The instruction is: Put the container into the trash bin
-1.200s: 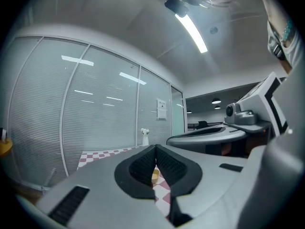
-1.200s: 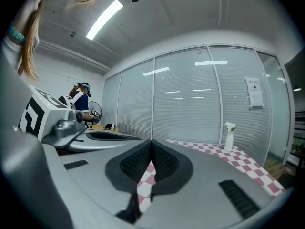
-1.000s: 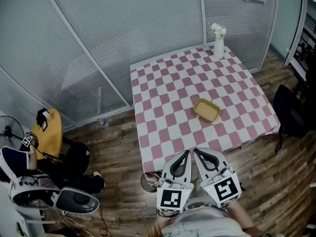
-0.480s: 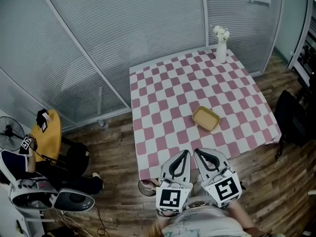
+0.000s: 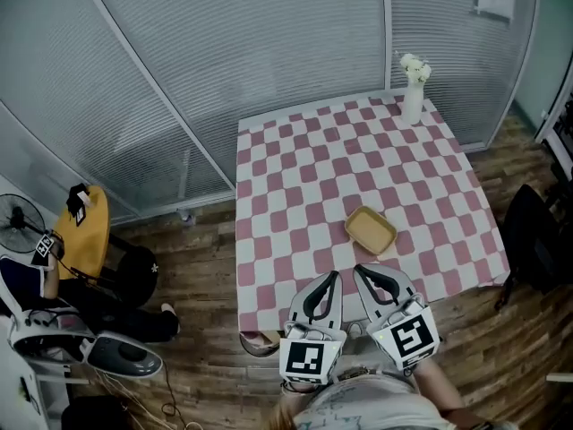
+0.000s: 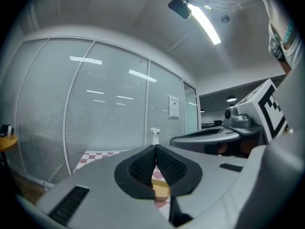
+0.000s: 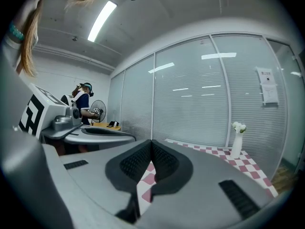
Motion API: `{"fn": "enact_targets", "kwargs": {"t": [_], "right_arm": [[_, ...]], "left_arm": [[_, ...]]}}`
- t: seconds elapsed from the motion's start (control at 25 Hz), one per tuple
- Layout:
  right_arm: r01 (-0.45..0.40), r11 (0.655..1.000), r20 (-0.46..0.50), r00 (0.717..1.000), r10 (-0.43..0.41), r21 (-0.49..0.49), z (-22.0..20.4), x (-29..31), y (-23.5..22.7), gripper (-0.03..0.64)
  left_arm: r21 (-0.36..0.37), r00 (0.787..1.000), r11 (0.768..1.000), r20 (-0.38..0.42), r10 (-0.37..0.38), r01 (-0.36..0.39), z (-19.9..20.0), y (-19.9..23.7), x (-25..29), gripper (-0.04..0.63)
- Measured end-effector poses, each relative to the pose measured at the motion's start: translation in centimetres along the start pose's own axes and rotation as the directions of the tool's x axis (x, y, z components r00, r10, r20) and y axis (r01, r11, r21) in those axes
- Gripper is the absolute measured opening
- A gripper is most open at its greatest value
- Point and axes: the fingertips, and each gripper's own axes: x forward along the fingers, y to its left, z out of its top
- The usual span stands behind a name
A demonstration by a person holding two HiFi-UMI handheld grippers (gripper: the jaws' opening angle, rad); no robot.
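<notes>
A shallow tan container [image 5: 370, 229] lies on the pink-and-white checked table [image 5: 295, 168], near its front edge. It also peeks out under the closed pads as the container [image 6: 161, 189] in the left gripper view. My left gripper [image 5: 334, 277] and right gripper [image 5: 359, 270] hover side by side over the table's front edge, just short of the container. Both are shut with nothing between the pads, as the left gripper [image 6: 156, 149] and right gripper [image 7: 152, 143] show up close. A round bin rim [image 5: 256, 342] shows on the floor by the table's front left corner.
A white vase of flowers [image 5: 413, 98] stands at the table's far right corner. Glass walls with blinds run behind. On the left are a yellow stool [image 5: 86, 231], a fan [image 5: 12, 217] and a seated person [image 5: 54, 285]. A black chair [image 5: 534, 238] stands on the right.
Both grippers and the head have moved toward the table. The container now lies closer to the fingertips. Jaws stayed shut.
</notes>
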Motion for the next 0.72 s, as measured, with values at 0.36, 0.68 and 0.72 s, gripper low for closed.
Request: {"fn": "enact_targets", "kwargs": {"t": [0.36, 0.68, 0.72], "right_arm": [[-0.016, 1.000, 0.024, 1.000, 0.016, 0.002, 0.2, 2.2, -2.3, -0.006], [0.022, 0.999, -0.033, 0.999, -0.021, 0.030, -1.0, 3.6, -3.6, -0.006], [0.024, 0.999, -0.051, 0.998, -0.022, 0.031, -1.5, 3.9, -3.7, -0.006]], "left_arm": [[-0.006, 1.000, 1.000, -0.011, -0.006, 0.006, 0.0, 0.7, 2.0, 0.014], [0.001, 0.999, 0.999, -0.017, -0.040, 0.040, 0.2, 2.0, 2.4, 0.014], [0.001, 0.999, 0.999, -0.019, -0.035, 0.035, 0.2, 2.3, 2.2, 0.014]]}}
